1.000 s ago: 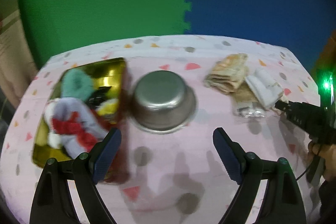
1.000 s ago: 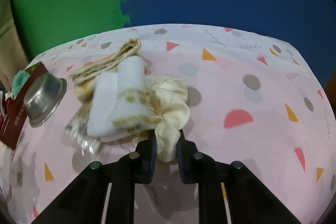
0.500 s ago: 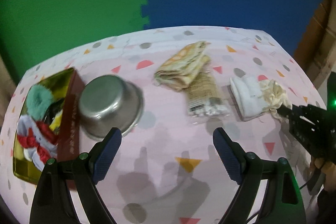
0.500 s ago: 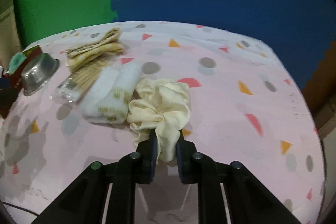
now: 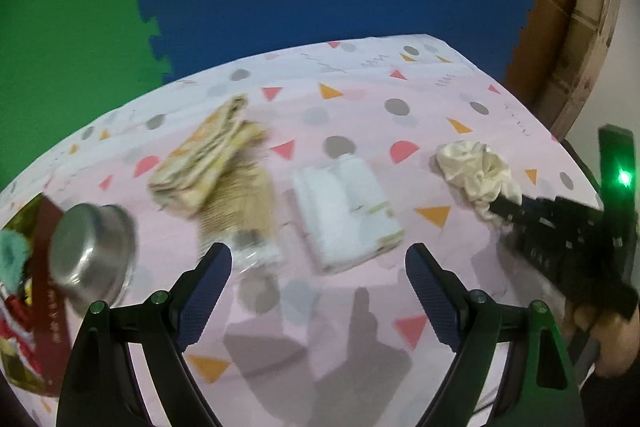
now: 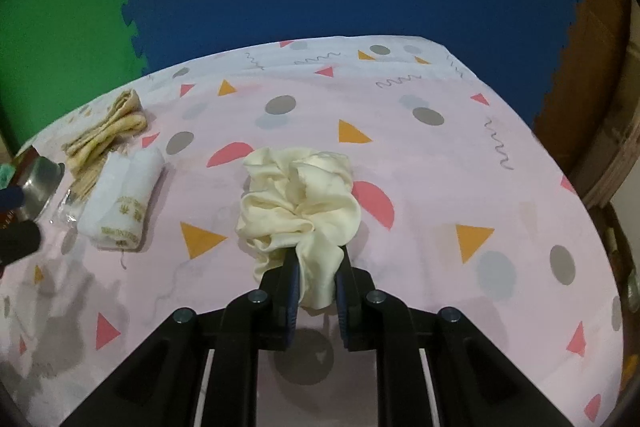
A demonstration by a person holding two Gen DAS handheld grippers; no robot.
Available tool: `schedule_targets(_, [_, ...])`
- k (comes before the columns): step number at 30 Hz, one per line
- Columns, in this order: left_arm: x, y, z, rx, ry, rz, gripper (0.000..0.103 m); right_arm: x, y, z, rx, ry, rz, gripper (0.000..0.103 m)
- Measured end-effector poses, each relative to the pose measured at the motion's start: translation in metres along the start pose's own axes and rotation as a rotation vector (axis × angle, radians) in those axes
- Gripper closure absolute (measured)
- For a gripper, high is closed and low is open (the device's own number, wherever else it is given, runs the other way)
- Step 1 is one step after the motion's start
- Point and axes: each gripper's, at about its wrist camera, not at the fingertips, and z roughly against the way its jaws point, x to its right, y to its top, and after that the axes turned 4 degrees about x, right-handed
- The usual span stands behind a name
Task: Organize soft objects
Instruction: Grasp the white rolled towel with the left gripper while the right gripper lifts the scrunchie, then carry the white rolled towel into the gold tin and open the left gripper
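My right gripper (image 6: 316, 269) is shut on a cream scrunchie (image 6: 298, 201), whose ruffles spread on the pink tablecloth ahead of the fingers. In the left wrist view the same scrunchie (image 5: 474, 173) sits at the right, pinched by the right gripper (image 5: 498, 207). A folded white towel (image 5: 346, 205) lies just ahead of my open left gripper (image 5: 318, 277), which holds nothing. The white towel (image 6: 122, 201) also shows at the left of the right wrist view. A folded yellow patterned cloth (image 5: 204, 157) lies beyond, partly over a clear packet (image 5: 244, 211).
An upturned steel bowl (image 5: 92, 253) stands at the left beside a gold tray (image 5: 44, 311) with a teal scrunchie (image 5: 12, 253) and red-white fabric in it. Green and blue foam mats form the back wall. A cardboard box (image 6: 592, 99) stands off the table's right edge.
Both grippers have moved right across the table. The right one has dragged the scrunchie away from the white towel. The tray and bowl have slid to the left edge of the left wrist view.
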Motion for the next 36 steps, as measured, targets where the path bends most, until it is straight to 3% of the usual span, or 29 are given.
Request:
schedule_targets(6, [0.019,0.015,-0.04,-0.066,-0.007,0.028,0.016,0.002,-0.001,0.0,-0.001,0.014,-0.012,0.088])
schedule_targets(10, [0.019,0.018,-0.067,-0.125,0.027,0.077,0.017,0.006,-0.002,-0.001,-0.002,0.038,-0.035,0.088])
schedule_targets(11, [0.018,0.017,-0.073,-0.145,0.029,0.092,0.021,0.007,-0.001,-0.001,-0.002,0.043,-0.039,0.088])
schedule_targets(12, [0.017,0.016,-0.076,-0.158,0.022,0.108,0.038,0.007,-0.001,-0.001,-0.002,0.046,-0.043,0.088])
schedule_targets(14, [0.015,0.013,-0.074,-0.145,0.023,0.131,0.047,0.008,-0.001,-0.001,-0.002,0.052,-0.047,0.088])
schedule_targets(15, [0.015,0.012,-0.072,-0.14,0.009,0.126,0.057,0.008,-0.001,-0.001,-0.002,0.055,-0.05,0.088])
schedule_targets(19, [0.012,0.009,-0.058,-0.116,-0.021,0.124,0.074,0.009,-0.002,-0.002,-0.003,0.06,-0.054,0.088])
schedule_targets(30, [0.012,-0.005,-0.004,-0.074,-0.119,0.069,0.075,0.008,-0.001,-0.001,-0.003,0.053,-0.046,0.088])
schedule_targets(36, [-0.001,-0.008,0.023,-0.055,-0.113,0.06,0.075,0.008,-0.001,-0.002,-0.003,0.053,-0.046,0.088])
